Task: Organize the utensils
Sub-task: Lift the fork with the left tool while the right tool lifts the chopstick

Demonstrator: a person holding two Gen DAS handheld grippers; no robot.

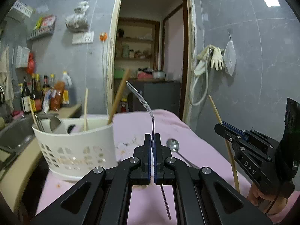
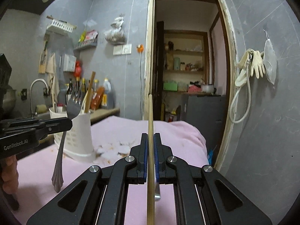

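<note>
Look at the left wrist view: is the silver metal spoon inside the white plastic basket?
No, the silver metal spoon lies on the pink cloth.

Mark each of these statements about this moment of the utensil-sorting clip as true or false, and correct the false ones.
1. The left gripper is shut on a fork. True.
2. The right gripper is open and holds nothing. False: it is shut on a chopstick.
3. A metal spoon lies on the pink cloth. True.
4. The white utensil basket holds nothing. False: chopsticks and other utensils stand in it.
5. The fork is already inside the basket. False: it hangs in the left gripper, above the cloth.
</note>
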